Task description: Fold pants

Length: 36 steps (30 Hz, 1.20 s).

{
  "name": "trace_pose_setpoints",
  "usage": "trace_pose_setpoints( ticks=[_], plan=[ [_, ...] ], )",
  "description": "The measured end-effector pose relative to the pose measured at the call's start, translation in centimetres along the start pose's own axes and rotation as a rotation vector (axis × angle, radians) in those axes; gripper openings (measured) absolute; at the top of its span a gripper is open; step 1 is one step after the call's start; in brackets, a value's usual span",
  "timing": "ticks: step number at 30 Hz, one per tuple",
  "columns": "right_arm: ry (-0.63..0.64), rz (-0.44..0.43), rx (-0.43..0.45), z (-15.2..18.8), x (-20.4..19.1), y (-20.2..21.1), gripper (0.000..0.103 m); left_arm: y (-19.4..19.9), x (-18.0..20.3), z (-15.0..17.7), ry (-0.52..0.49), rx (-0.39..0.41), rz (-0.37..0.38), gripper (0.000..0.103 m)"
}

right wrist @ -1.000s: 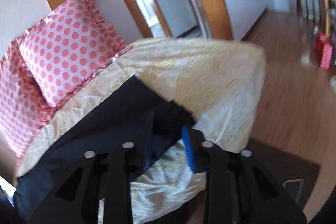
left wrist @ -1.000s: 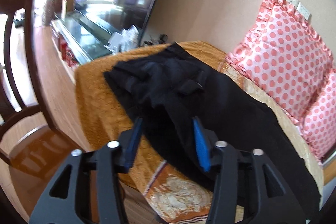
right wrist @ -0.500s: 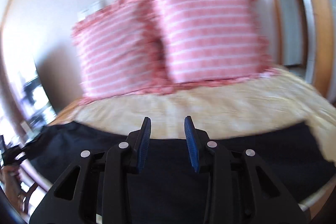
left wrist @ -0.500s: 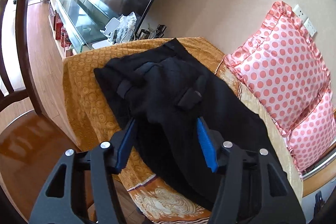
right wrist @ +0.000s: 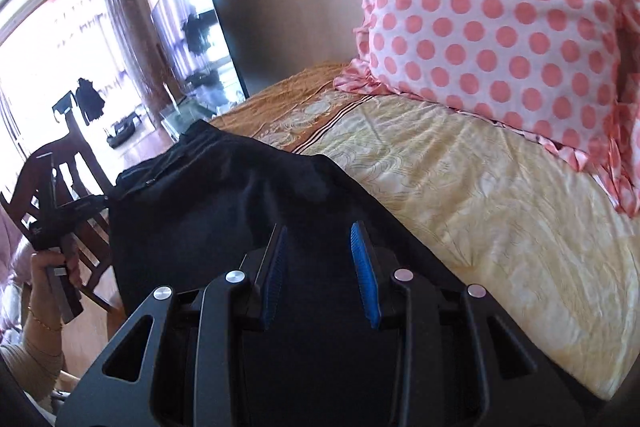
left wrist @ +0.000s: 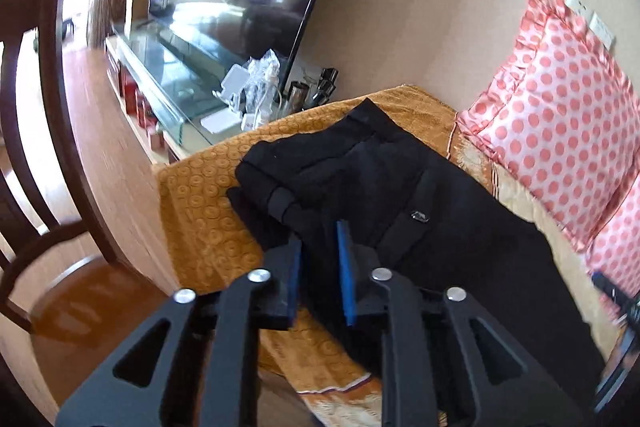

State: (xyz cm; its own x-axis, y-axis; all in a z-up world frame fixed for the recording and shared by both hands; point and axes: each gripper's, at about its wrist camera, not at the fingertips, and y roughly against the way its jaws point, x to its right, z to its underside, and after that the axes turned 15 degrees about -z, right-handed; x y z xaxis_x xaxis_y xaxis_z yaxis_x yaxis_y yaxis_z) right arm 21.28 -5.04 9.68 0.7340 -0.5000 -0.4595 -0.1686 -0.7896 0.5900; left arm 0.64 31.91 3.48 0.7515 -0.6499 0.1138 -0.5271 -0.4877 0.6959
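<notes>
Since half a second ago my left gripper (left wrist: pixel 320 267) has narrowed its blue pads around the near edge of the black fabric pants (left wrist: pixel 400 211), while my right gripper (right wrist: pixel 320 267) has swung from facing the pillows to looking along the cloth. The left fingers sit close together with fabric between them, though I cannot tell whether they pinch it; the right fingers stand apart, empty, just above the pants ahead of them. The pants lie lengthwise on the yellow patterned bedcover (right wrist: pixel 480 187), folded leg over leg I judge; crosswise folds remain. Only the left view shows the waistband; only the right shows my hand (right wrist: pixel 48 267).
</notes>
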Motion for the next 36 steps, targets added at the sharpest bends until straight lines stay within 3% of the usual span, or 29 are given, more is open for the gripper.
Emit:
trace_pose_setpoints(
  ticks=[2, 4, 6, 8, 11, 15, 18, 21, 22, 24, 27, 32, 34, 36],
  plan=[
    [0.005, 0.010, -0.034, -1.2, 0.9, -1.7, 0.035, 2.1, 0.2, 0.5, -0.030, 0.111, -0.097, 0.063],
    [0.029, 0.021, -0.071, -1.7, 1.6, -3.0, 0.035, 4.4, 1.0, 1.1, -0.079, 0.227, -0.138, 0.067],
    [0.072, 0.048, -0.128, -1.8, 2.0, -3.9, 0.035, 6.7, 2.9, 2.3, -0.168, 0.301, -0.093, 0.074],
    [0.099, 0.074, -0.166, -1.2, 2.3, -4.3, 0.035, 7.7, 4.5, 3.4, -0.228, 0.296, 0.016, 0.080],
    [0.104, 0.068, -0.194, -0.2, 2.7, -4.2, 0.035, 7.9, 8.3, 5.9, -0.344, 0.199, 0.249, 0.080],
    [0.119, 0.100, -0.232, 1.4, 3.5, -3.6, 0.035, 6.9, 11.9, 8.6, -0.442, 0.119, 0.384, 0.080],
    [0.103, 0.087, -0.225, 1.9, 4.2, -3.0, 0.035, 6.6, 12.9, 10.0, -0.467, 0.100, 0.414, 0.082],
    [0.106, 0.063, -0.213, 2.4, 4.3, -2.7, 0.033, 6.1, 13.3, 10.6, -0.478, 0.107, 0.394, 0.085],
    [0.107, 0.052, -0.210, 2.5, 4.3, -2.6, 0.029, 6.0, 13.3, 10.6, -0.483, 0.109, 0.390, 0.085],
    [0.126, 0.053, -0.207, 2.4, 4.0, -2.6, 0.004, 5.8, 13.2, 10.6, -0.484, 0.106, 0.387, 0.086],
    [0.176, 0.144, -0.187, 1.6, 4.1, -2.8, 0.001, 5.6, 13.8, 10.6, -0.496, 0.103, 0.380, 0.088],
    [0.177, 0.220, -0.167, 0.7, 5.2, -3.2, 0.000, 5.6, 14.4, 11.1, -0.529, 0.119, 0.354, 0.091],
    [0.144, 0.212, -0.196, 1.1, 5.9, -3.6, 0.000, 5.6, 14.6, 11.2, -0.540, 0.126, 0.348, 0.092],
    [0.091, 0.207, -0.158, 1.3, 6.3, -2.3, 0.000, 5.6, 14.7, 11.4, -0.554, 0.135, 0.341, 0.092]
  ],
)
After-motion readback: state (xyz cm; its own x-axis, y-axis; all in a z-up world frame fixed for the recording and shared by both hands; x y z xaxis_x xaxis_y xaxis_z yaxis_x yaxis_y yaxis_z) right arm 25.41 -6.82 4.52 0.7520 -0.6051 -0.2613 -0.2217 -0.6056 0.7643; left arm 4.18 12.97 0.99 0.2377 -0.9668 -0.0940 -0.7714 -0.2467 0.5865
